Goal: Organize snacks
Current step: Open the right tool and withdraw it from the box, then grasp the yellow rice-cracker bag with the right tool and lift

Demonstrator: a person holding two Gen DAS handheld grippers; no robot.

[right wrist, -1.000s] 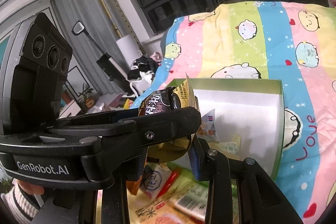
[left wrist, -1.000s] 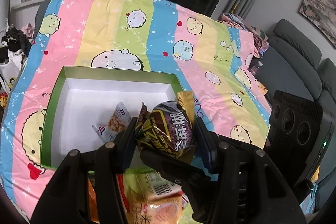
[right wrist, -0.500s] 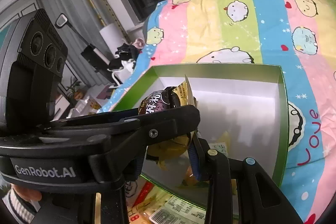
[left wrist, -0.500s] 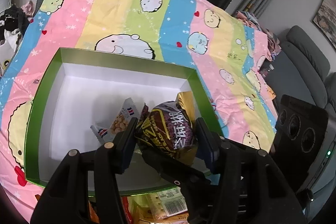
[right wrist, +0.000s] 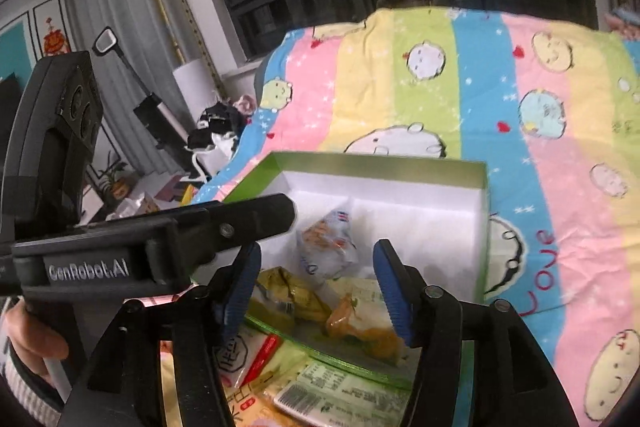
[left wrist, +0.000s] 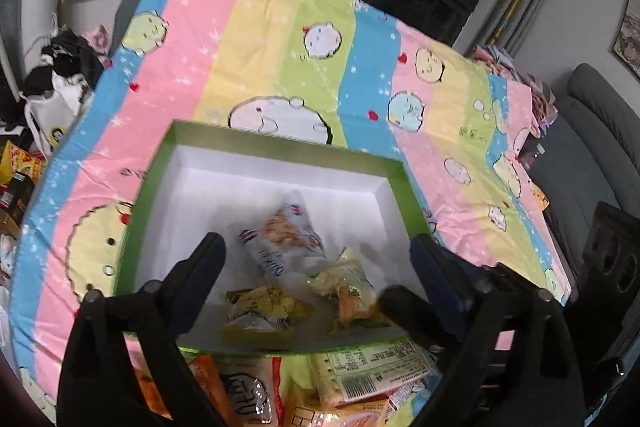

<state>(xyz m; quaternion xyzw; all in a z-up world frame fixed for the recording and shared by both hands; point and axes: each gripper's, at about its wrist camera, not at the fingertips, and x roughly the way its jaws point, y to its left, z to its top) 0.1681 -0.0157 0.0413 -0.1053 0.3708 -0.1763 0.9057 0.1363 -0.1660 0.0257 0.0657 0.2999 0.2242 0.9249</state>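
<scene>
Both grippers are hanging over the near edge of the green box right now, and both are wide apart with nothing between the fingers. The left gripper is sitting above the box floor, and the right gripper is hovering just beside it, over the same near edge.

Inside the box, a white-and-blue packet is lying around the middle, with a yellow-green packet and an orange-and-white packet closer to the near wall. The dark brown snack isn't showing in either view; it may be hiding under a finger, hard to say.

Just outside the near wall, a pile of loose snacks is waiting. For the next grab I'd go for whichever pack is lying on top, pinching across its narrow side and lifting clear of the wall before moving over.
</scene>
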